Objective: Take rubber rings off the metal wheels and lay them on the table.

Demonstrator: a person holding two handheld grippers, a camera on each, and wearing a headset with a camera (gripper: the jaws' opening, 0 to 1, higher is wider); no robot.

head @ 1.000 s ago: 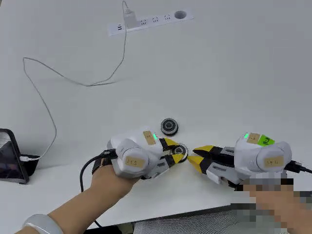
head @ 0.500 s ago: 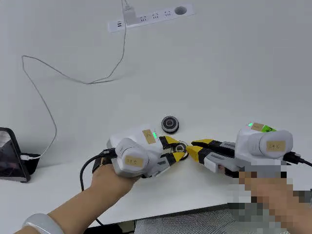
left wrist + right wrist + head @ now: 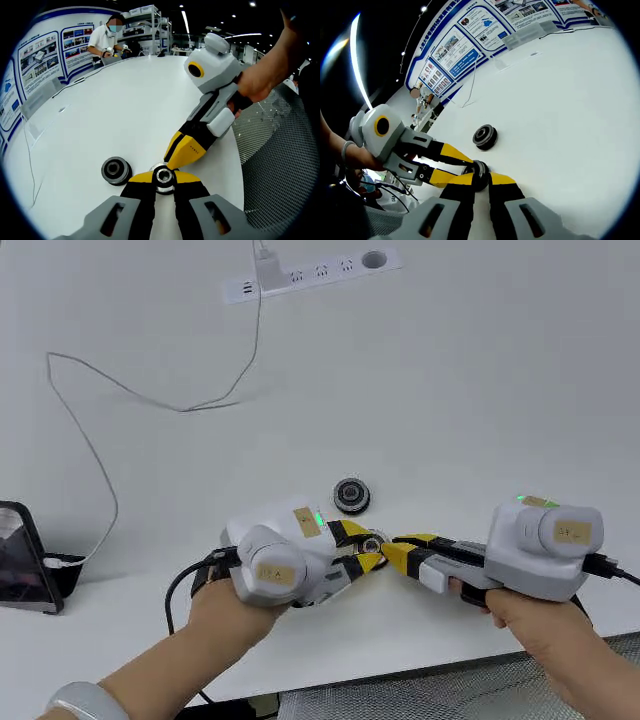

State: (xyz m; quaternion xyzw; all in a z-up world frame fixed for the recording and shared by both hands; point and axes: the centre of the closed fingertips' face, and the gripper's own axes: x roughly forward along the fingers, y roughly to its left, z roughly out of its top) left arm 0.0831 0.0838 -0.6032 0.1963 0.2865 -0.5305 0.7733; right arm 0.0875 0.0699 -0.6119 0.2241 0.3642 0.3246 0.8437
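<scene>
Left gripper (image 3: 362, 549) clamped on wheel (image 3: 373, 543) near tabletop (image 3: 450, 390) front edge. Right gripper (image 3: 398, 548) jaws pinch same wheel's rim. Second wheel (image 3: 351, 495) just beyond, ring apparently on. No ring laid out yet; first removal likely just starting.

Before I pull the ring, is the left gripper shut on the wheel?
Shut. The left gripper has its yellow jaws clamped on both sides of the wheel.

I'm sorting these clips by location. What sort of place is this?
Probably an exhibition hall or showroom used as a workspace: blue-bordered display boards line the wall, shelving stands at the back, and the work happens on a large white table with a power strip.
</scene>
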